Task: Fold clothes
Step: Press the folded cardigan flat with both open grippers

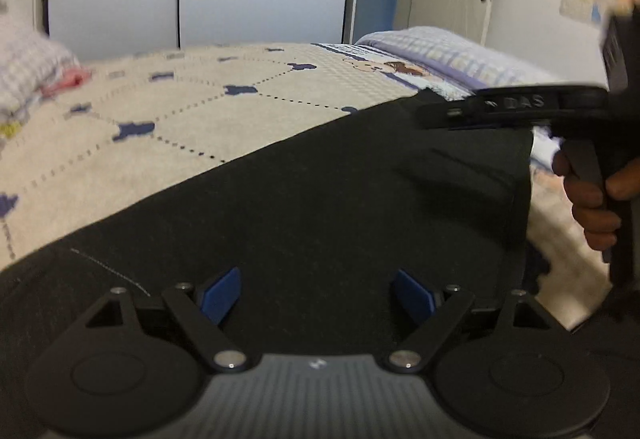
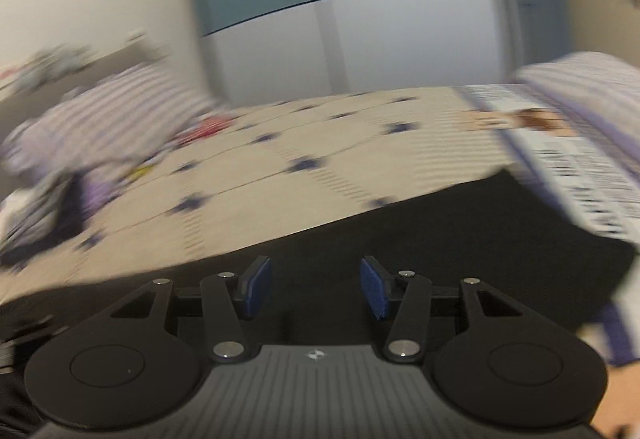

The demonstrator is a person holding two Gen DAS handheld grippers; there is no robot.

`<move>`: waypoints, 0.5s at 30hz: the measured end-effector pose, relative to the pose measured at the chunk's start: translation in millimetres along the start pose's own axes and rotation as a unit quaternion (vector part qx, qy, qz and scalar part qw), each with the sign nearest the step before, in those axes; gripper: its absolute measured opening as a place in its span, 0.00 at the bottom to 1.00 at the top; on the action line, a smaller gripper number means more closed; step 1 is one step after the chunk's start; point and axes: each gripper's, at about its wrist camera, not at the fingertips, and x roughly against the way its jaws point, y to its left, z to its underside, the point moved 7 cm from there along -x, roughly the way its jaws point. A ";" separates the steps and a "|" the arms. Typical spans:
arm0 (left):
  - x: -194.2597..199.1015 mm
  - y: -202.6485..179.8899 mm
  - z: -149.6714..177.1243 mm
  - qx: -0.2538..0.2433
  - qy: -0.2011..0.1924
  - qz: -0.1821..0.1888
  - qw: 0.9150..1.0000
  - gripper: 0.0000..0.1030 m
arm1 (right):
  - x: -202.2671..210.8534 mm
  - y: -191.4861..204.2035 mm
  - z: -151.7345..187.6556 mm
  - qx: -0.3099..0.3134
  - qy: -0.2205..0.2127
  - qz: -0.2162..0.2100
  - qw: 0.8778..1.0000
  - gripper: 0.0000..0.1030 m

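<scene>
Both my left tongs (image 1: 318, 295) and right tongs (image 2: 316, 289) stand apart, empty. The black garment (image 1: 320, 199) lies on the bed (image 1: 160, 111) at twelve o'clock, its long axis running eight to two; my left is nearer.

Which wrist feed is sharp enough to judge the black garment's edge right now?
Left wrist: mostly sharp, black garment edge crisp against the bedspread, though fisheye-curved. Right wrist: heavy motion smear on the bedspread and pillow; only the right gripper is sharp.
</scene>
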 end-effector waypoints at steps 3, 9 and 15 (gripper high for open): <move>1.0 -7.0 2.6 -0.021 -0.005 -0.017 1.000 0.84 | -16.6 27.4 18.5 0.065 0.039 -0.028 0.997 0.51; 6.7 3.7 6.7 0.021 -0.021 0.005 1.000 0.86 | -19.4 -28.2 27.2 0.105 0.073 0.017 0.992 0.52; 7.2 3.0 7.8 0.023 -0.021 0.016 0.999 0.90 | 7.7 -143.6 17.0 -0.014 0.042 0.128 0.991 0.43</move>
